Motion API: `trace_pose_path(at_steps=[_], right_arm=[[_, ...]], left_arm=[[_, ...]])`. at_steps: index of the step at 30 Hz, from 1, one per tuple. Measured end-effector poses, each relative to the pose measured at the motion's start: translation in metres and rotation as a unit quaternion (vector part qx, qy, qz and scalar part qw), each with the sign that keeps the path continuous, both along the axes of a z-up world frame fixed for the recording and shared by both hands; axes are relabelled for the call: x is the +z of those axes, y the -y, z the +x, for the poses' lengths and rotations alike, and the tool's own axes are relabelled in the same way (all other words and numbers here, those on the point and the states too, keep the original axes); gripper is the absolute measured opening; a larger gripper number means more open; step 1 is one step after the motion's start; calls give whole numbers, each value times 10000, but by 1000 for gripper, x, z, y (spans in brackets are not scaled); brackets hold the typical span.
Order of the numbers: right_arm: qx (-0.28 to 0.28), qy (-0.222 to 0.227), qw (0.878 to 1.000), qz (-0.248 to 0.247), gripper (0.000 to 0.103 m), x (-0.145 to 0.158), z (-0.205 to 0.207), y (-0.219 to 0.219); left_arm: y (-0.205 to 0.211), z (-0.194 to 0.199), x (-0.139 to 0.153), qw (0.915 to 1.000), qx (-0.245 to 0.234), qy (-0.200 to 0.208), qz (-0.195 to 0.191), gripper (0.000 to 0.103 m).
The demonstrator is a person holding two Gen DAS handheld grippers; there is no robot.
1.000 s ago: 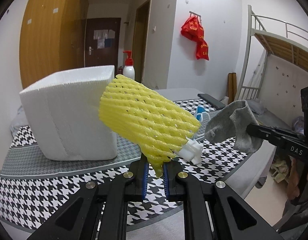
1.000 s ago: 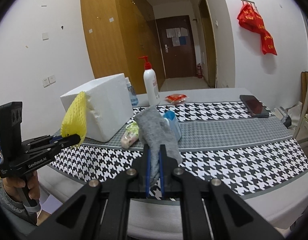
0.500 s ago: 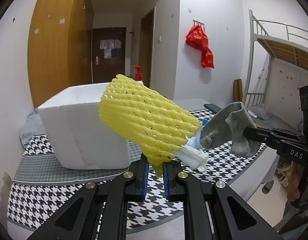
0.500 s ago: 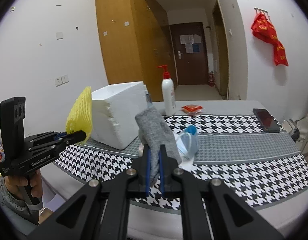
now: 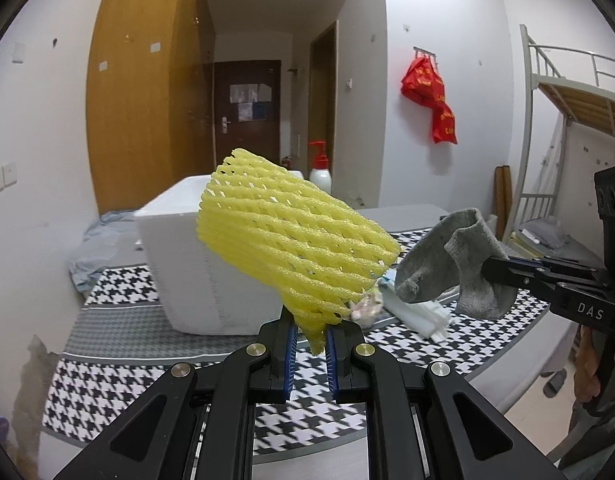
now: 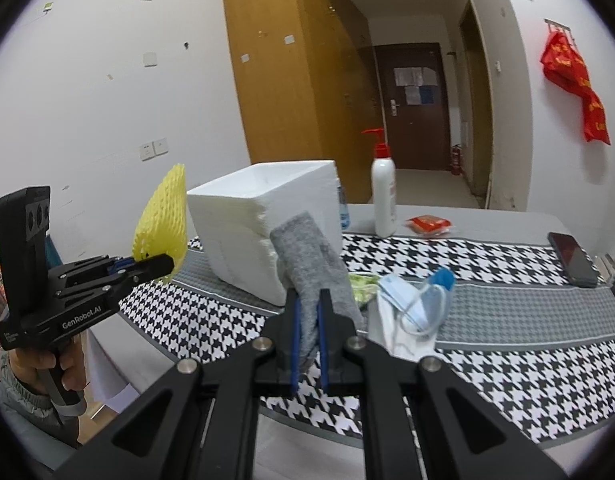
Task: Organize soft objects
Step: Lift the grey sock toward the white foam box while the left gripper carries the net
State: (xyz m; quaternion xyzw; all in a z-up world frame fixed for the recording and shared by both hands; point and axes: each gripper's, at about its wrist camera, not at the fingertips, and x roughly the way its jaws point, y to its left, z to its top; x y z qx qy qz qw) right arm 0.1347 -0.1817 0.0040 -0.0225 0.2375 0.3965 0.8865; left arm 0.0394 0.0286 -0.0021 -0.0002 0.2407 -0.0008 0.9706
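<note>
Apparently yellow foam net tilted up-left

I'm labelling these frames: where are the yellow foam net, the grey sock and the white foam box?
yellow foam net (image 5: 283, 248), left wrist view, middle of the mesh.
grey sock (image 6: 311, 256), right wrist view, upper flat part.
white foam box (image 6: 243, 232), right wrist view, front wall.
</note>
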Motion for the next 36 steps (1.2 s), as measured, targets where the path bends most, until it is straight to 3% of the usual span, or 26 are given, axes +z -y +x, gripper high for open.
trace_pose_path(at_steps=[17,36], right_arm=[[515,57,9986,-108,10,12,3,-39],[791,513,9955,-12,10,68,15,-76]], left_arm=[[-23,-12,8,9995,325,59,-20,13],[-44,10,47,9980,493,357,198,13]])
